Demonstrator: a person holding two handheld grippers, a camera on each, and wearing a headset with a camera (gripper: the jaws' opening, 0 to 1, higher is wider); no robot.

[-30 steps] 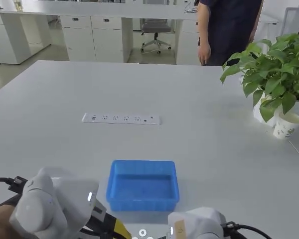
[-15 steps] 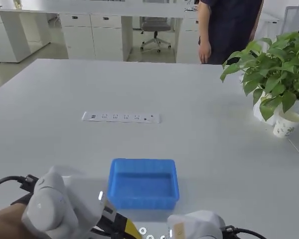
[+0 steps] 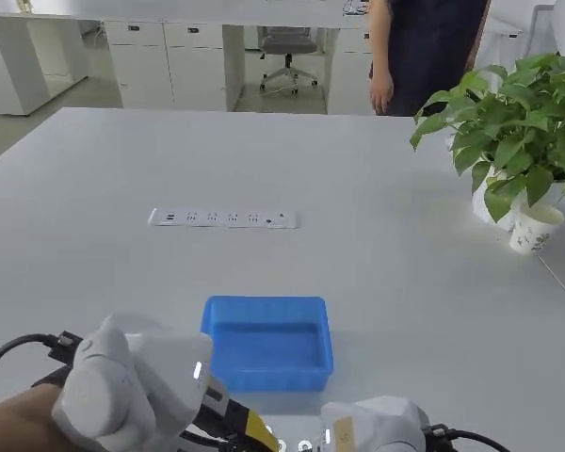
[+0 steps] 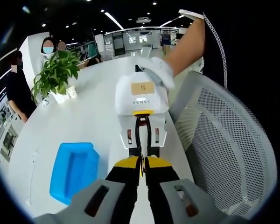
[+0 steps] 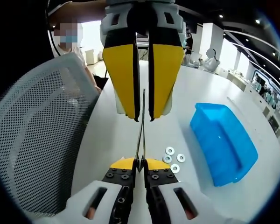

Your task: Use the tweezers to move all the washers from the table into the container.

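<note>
Left tool (image 4: 141, 163) and right tool (image 5: 140, 164) are both clenching the tweezers (image 5: 141, 126) while washers (image 5: 167, 159) are lying at the counter's (image 3: 405, 245) near edge beside the seemingly empty blue container (image 5: 222, 135), none apparently moved yet

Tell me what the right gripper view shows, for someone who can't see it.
Two yellow-jawed grippers face each other, the right gripper at the bottom and the left gripper at the top, both pinching thin tweezers. Four washers lie on the white table near a blue container.
</note>
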